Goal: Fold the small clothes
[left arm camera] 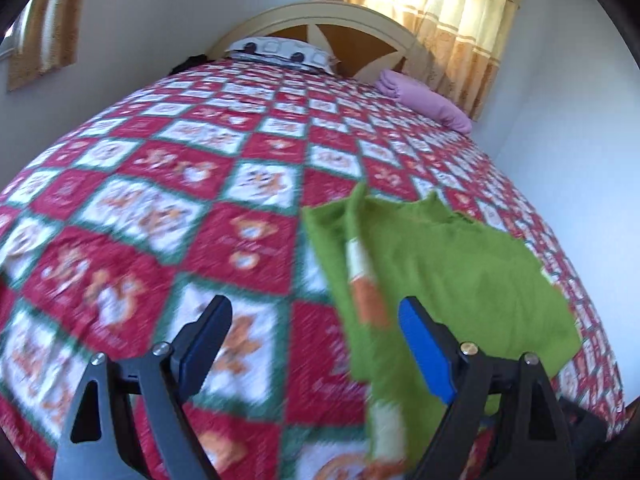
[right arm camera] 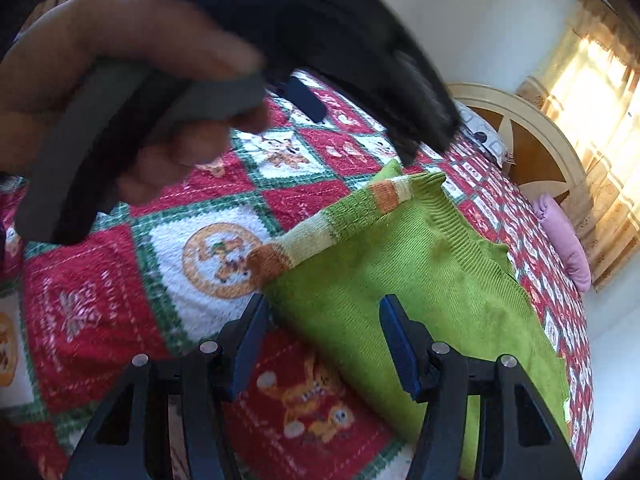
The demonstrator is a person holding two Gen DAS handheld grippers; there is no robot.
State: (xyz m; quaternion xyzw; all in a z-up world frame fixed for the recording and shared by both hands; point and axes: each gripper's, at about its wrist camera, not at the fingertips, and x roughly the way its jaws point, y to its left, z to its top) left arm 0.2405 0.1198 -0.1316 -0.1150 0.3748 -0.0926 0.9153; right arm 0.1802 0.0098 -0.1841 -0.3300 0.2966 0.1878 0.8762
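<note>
Both claws are gaping with nothing between their jaws: the right claw [right arm camera: 320,340] is hovering low over the near corner of the green sweater [right arm camera: 420,280], which is lying on the quilted bed [right arm camera: 120,300], long axis running toward upper right; the left claw [left arm camera: 316,344] is hanging beside its striped sleeve [left arm camera: 364,280]

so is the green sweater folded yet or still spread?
Partly folded: the sweater lies on the bedspread with its striped sleeve laid across it.

Left gripper [left arm camera: 316,340] fingers spread wide, right gripper [right arm camera: 322,340] fingers apart, both empty
</note>
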